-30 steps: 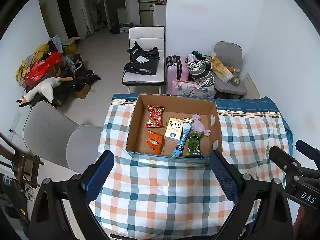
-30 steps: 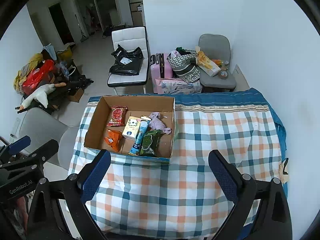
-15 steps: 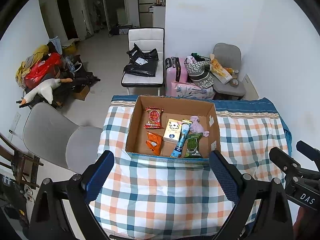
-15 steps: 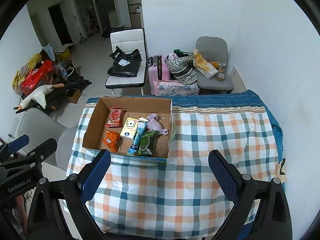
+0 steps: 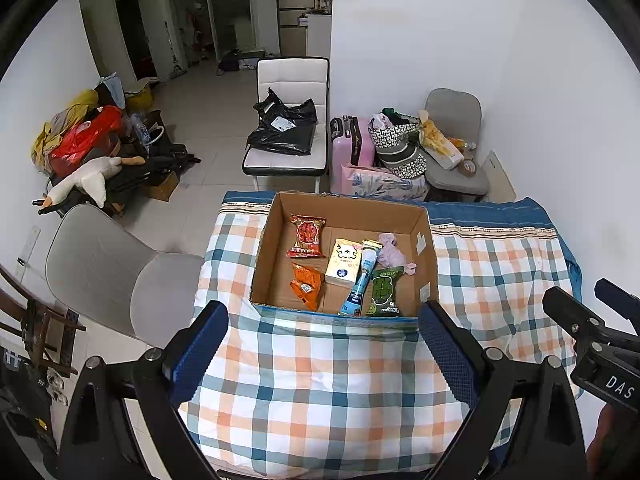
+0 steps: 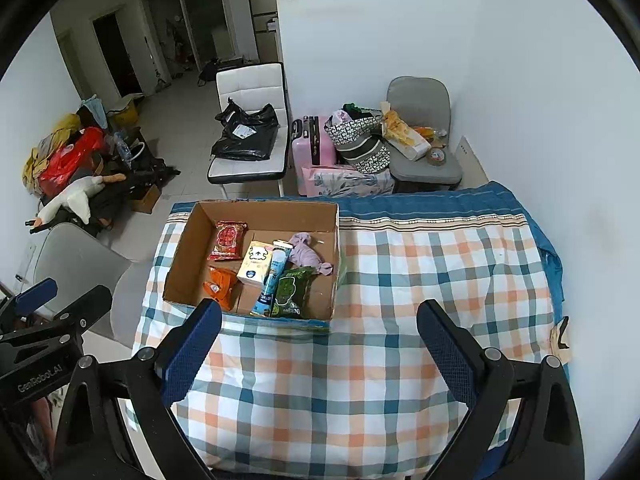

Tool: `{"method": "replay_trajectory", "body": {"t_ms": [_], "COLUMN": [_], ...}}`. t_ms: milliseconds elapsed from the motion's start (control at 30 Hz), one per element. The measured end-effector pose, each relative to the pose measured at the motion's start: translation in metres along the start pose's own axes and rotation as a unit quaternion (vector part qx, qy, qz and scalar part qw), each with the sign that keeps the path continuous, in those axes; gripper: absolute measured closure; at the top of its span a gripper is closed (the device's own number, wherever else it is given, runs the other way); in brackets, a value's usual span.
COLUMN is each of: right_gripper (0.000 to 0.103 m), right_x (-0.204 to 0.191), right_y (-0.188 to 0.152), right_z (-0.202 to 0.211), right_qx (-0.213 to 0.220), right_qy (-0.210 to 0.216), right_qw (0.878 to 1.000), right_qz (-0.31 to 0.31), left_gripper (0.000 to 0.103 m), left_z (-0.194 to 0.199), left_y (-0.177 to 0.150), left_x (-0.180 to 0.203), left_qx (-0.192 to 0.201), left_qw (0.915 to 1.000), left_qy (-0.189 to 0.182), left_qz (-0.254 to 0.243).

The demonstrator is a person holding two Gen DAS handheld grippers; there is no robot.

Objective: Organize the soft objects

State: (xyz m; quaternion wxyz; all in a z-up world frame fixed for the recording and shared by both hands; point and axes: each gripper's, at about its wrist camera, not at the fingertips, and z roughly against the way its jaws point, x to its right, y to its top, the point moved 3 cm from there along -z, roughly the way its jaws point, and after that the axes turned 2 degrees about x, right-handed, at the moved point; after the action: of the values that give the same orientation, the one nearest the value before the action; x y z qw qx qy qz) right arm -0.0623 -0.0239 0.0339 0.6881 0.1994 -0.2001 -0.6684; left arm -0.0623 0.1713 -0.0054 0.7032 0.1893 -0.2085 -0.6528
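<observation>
Both grippers sit further back and higher than 1 s ago: cardboard box (image 5: 345, 257) appears smaller, more of checked cloth (image 6: 420, 280) visible. Box contents unmoved.

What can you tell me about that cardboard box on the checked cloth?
The cardboard box is plain brown, open-topped and shallow, with a blue strip along its near bottom edge. It sits flat on the checked cloth, toward the far left. Inside lie snack packets, a tissue pack, a tube and a lilac cloth item. Nothing grips it.
</observation>
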Motion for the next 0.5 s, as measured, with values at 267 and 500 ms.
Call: {"method": "replay_trajectory", "body": {"t_ms": [267,500], "right_gripper": [0.003,0.003], "right_x": [0.0008,0.0001], "right_y": [0.0027,0.0024], "right_z": [-0.0004,0.0004], "right_qx": [0.003,0.004], "right_qy": [-0.003,-0.003], "right_qw": [1.0,1.0], "right_qz": [0.0,-0.001], "left_gripper": [0.006,0.006], "left_z": [0.002,0.0035], "left_y": [0.0011,0.0017], "left_x": [-0.0009,0.0005], "left_qx": [-0.001,0.002], "left_qw": [1.0,1.0], "left_qy": [-0.001,-0.001], "left_qz": [-0.001,-0.002]}}
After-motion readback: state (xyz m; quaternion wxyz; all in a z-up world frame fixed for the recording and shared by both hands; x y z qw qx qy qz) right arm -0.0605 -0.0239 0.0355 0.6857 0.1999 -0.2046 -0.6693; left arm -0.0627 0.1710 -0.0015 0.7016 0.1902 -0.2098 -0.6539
